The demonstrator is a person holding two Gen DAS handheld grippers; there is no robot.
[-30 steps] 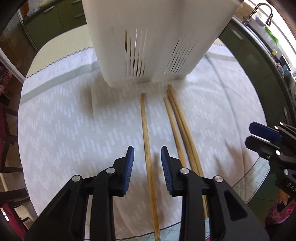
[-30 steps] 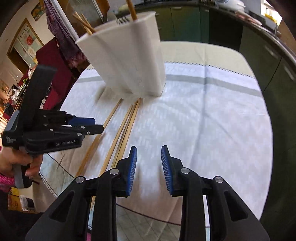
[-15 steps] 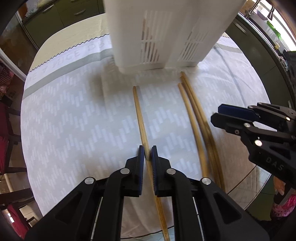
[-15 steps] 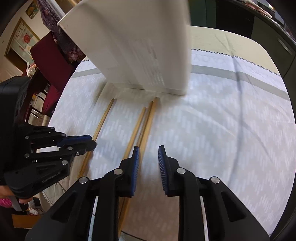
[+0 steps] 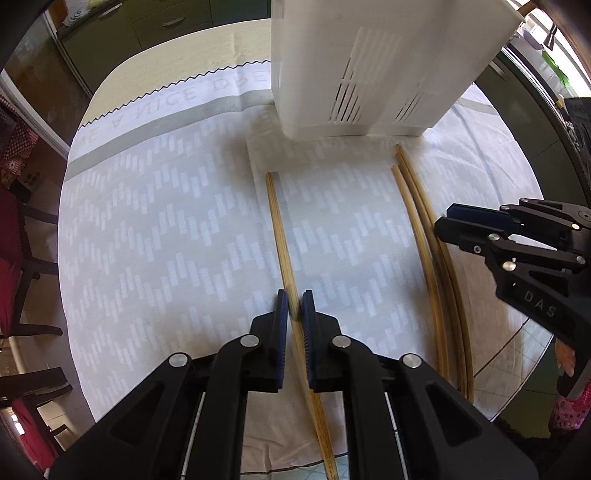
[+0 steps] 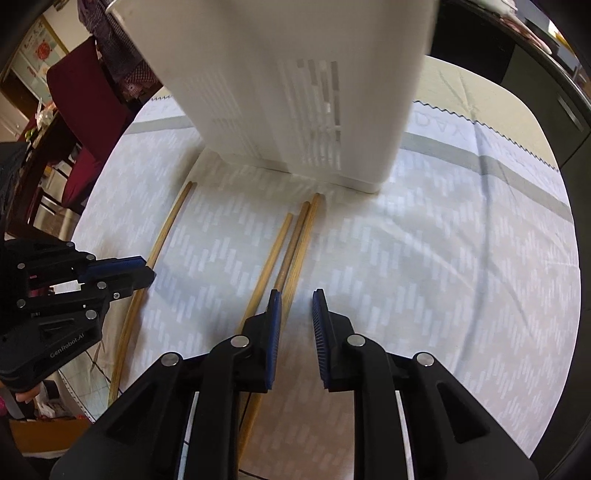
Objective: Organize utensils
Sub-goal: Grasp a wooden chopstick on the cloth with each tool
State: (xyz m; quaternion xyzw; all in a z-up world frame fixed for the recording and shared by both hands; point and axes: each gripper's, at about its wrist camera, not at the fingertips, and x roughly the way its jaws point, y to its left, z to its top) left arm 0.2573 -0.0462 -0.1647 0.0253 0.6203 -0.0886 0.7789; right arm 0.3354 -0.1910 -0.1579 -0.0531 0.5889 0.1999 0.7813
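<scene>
A tall white slotted utensil holder (image 5: 351, 74) (image 6: 295, 92) stands on the cloth. In front of it lie several wooden chopsticks. My left gripper (image 5: 294, 299) (image 6: 147, 270) points down and is shut on the single chopstick (image 5: 275, 221) (image 6: 166, 229) at mid-length. Three more chopsticks (image 5: 413, 221) (image 6: 291, 240) lie close together to the right. My right gripper (image 6: 296, 299) (image 5: 443, 219) hangs over them, its jaws closing. The rightmost chopstick runs just inside its left pad; the right pad is clear of it.
A white patterned cloth (image 5: 166, 229) covers the round table (image 5: 177, 70). Red chairs (image 6: 85, 122) stand at the left side. Dark green cabinets (image 5: 166, 22) ring the room. A gridded mat (image 5: 517, 350) shows at the near edge.
My left gripper shut on the single chopstick. My right gripper moved in and down over the three chopsticks and its jaws narrowed. Both views drew nearer the holder.
</scene>
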